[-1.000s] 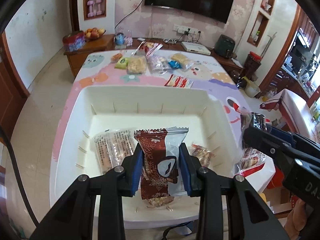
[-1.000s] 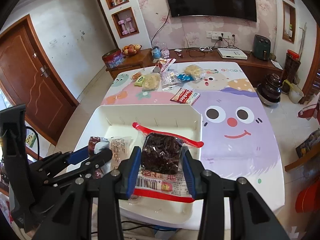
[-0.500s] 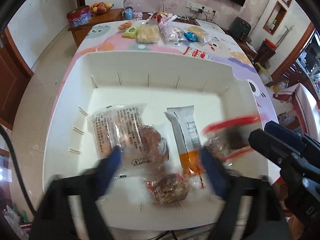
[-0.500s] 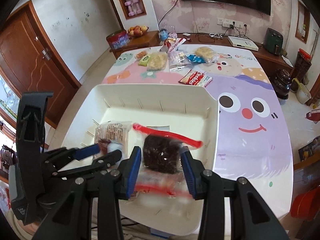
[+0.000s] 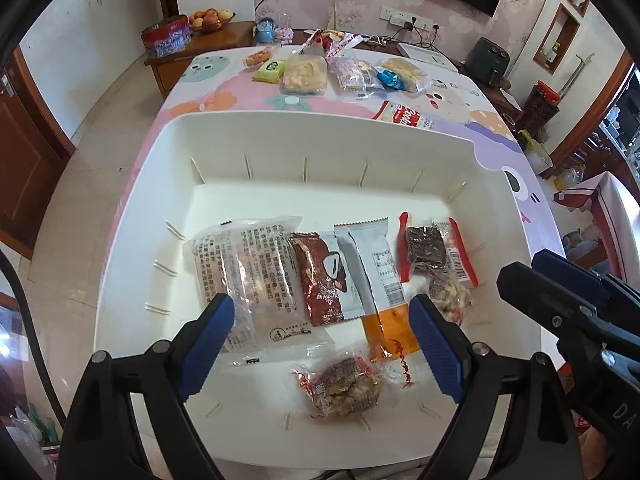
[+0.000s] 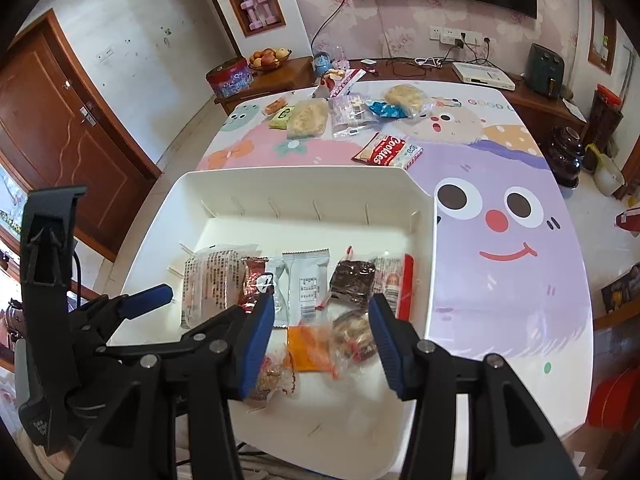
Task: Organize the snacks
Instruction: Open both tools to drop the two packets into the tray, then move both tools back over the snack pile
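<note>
A white tray (image 5: 320,128) (image 6: 296,174) holds several snack packets. My left gripper (image 5: 320,316) hangs open above them with nothing between its fingers. Just beyond it, a brown packet (image 5: 320,280) (image 6: 254,280) lies flat between a clear wrapped pack (image 5: 248,272) and a grey-and-orange packet (image 5: 372,268). My right gripper (image 6: 320,312) is over the tray's right side, its jaws opening. A dark snack bag with red edges (image 6: 354,282) (image 5: 426,246) rests on the tray floor ahead of its pads, untouched. A round nut cake (image 5: 344,388) sits near the front wall.
More snacks lie at the table's far end: a red cookies pack (image 6: 388,152) and a cluster of bags (image 5: 304,74). The cartoon tablecloth (image 6: 500,240) spreads right of the tray. A sideboard with a fruit bowl (image 6: 268,58) stands behind. The tray sits near the table's front edge.
Both grippers sank toward the tray. The left one opened and let the brown packet drop in. The right one's jaws parted, leaving the dark snack bag lying in the tray.
</note>
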The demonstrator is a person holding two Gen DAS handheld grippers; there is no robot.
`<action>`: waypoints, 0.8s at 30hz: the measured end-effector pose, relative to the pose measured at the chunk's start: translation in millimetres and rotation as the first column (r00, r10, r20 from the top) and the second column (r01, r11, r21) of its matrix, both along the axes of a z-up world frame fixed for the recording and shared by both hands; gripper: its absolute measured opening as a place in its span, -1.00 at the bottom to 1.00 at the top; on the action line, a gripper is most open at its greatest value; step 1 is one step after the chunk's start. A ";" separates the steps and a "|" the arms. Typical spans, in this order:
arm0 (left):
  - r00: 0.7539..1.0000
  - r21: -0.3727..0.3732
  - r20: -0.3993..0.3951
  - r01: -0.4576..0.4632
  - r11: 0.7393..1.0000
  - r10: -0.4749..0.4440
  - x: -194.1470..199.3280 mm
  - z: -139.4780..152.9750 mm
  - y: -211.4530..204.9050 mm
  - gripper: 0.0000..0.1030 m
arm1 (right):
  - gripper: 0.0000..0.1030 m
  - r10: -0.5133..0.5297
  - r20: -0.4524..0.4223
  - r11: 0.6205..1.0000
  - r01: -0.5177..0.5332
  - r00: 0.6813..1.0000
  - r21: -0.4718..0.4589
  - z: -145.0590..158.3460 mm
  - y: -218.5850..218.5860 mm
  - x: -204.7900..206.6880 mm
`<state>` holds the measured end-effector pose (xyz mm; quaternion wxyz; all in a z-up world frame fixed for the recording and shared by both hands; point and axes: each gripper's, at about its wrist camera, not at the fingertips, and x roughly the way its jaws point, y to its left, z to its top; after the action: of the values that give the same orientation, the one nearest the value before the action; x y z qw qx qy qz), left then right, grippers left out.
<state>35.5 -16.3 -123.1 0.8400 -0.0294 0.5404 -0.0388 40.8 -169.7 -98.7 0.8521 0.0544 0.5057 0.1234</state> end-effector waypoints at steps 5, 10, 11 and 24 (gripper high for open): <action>1.000 0.005 0.003 -0.001 1.000 0.001 -0.1 1.1 0.9 0.71 | -0.04 0.001 0.006 1.000 -0.001 1.000 0.004 -0.2 -0.3 0.5; 1.000 0.017 0.014 -0.007 1.000 0.007 0.3 4.7 2.9 0.71 | -0.04 0.002 0.020 1.000 -0.002 1.000 -0.004 -0.2 -0.2 2.6; 1.000 0.021 0.014 -0.009 1.000 0.008 0.7 4.7 3.8 0.71 | -0.04 0.002 0.022 1.000 -0.002 1.000 -0.007 0.0 0.0 2.8; 0.997 0.048 0.075 -0.006 0.999 0.003 33.1 43.3 12.8 0.71 | -0.04 0.047 0.073 0.996 -0.042 0.996 -0.073 33.6 -20.8 44.3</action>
<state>68.6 -3.5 -79.8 0.8603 -0.0088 0.5092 -0.0249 85.1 -190.5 -65.2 0.8689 0.0079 0.4786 0.1261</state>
